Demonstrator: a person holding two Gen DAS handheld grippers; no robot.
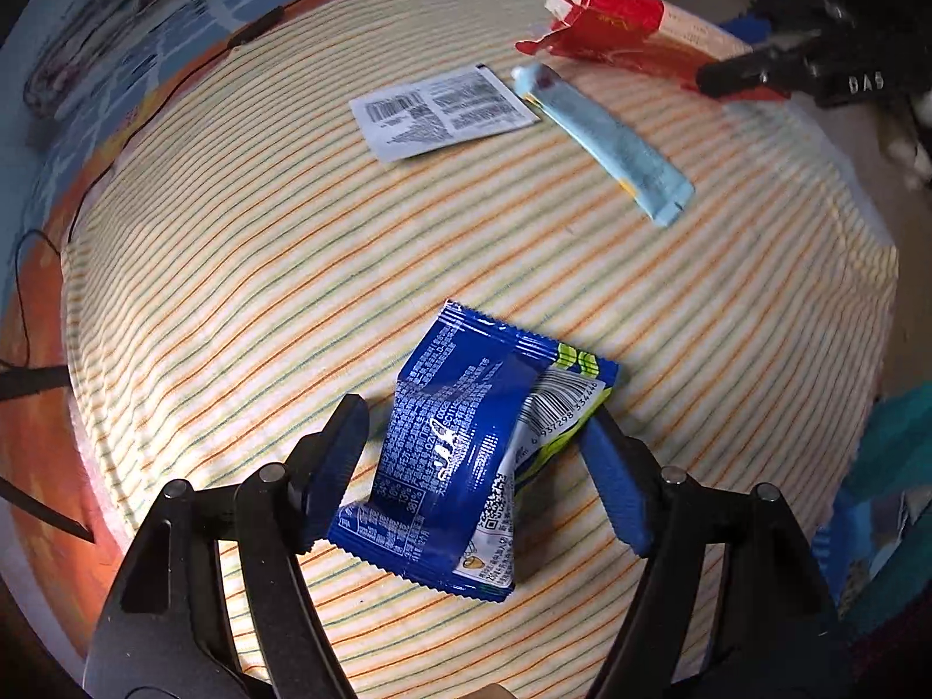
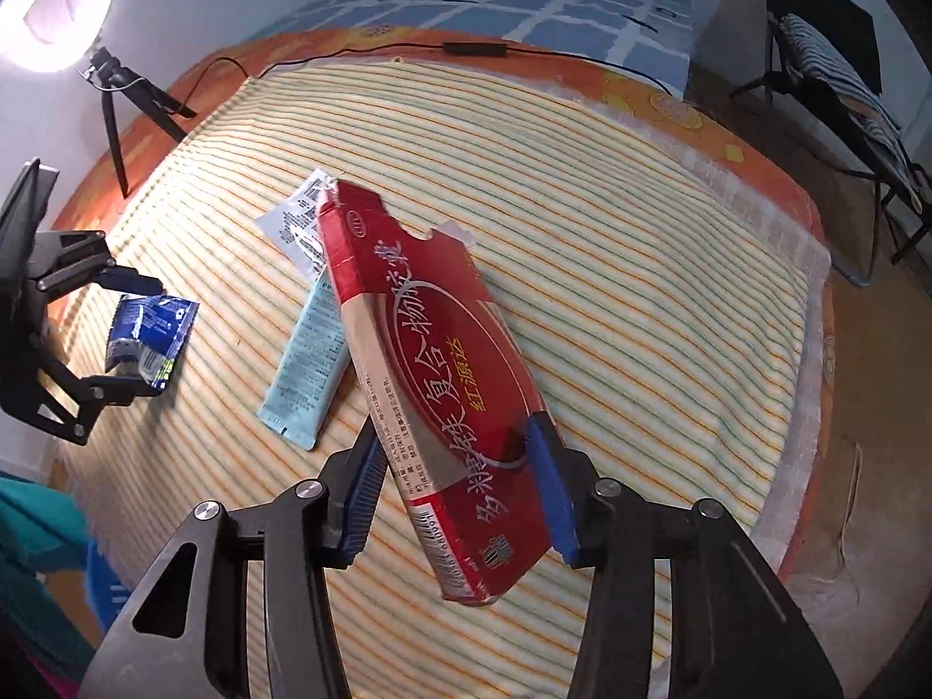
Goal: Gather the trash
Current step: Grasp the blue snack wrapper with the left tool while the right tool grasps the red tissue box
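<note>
Striped cloth (image 1: pixel 244 303) bare to its far edge, my left gripper (image 1: pixel 483 448) spread wide around crumpled blue foil wrapper (image 1: pixel 460 454), my right gripper (image 2: pixel 460 489) clamping flattened red cardboard box (image 2: pixel 431 326).

We see a bed (image 2: pixel 670 268) covered by a cream cloth (image 1: pixel 244 303) with thin orange and green stripes; an orange sheet (image 2: pixel 740 157) shows past the cloth's edges. A black cable (image 2: pixel 349 52) runs along the far edge. On the cloth lie a blue snack wrapper (image 1: pixel 454 454) near one edge, a pale blue sachet (image 1: pixel 611 145) towards the middle, and a white printed packet (image 1: pixel 442 110) just beside it. Whether the red carton (image 2: pixel 442 349) rests on the cloth we cannot tell.
</note>
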